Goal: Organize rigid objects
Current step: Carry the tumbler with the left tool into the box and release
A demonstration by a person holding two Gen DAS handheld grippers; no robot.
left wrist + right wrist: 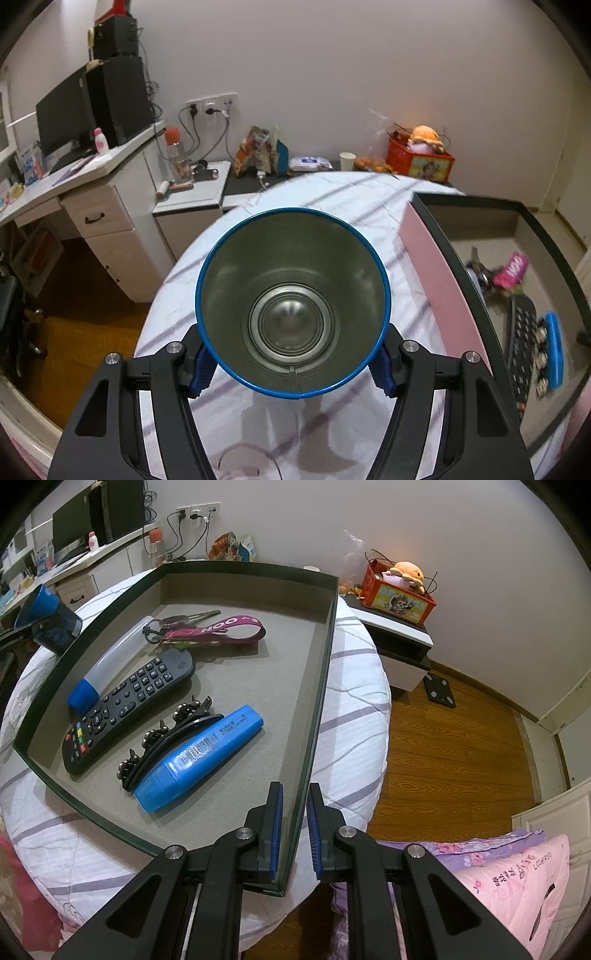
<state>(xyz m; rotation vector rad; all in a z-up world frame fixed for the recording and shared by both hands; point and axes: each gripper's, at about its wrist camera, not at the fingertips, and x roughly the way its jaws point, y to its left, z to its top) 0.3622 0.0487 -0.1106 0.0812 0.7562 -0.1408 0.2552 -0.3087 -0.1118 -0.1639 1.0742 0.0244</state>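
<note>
Left fingers (pixel 201 373) clamp the blue cup (pixel 291 302), mouth toward the camera, above the bed (pixel 343 199) | right fingers (pixel 275 823) pinch the tray's (pixel 314 709) right wall near its front corner | in tray: remote (pixel 129 709) by left wall, marker (pixel 199 757) nearer front, keys (pixel 207 627) toward back

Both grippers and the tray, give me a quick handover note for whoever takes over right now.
Left gripper: shut on the blue cup, held above the bed, beside the tray.
Right gripper: clamped on the tray's near wall.
Done, in the tray: remote, highlighter, hair clip, keys with strap, white tube.
Left: probably set the cup into the tray.
</note>
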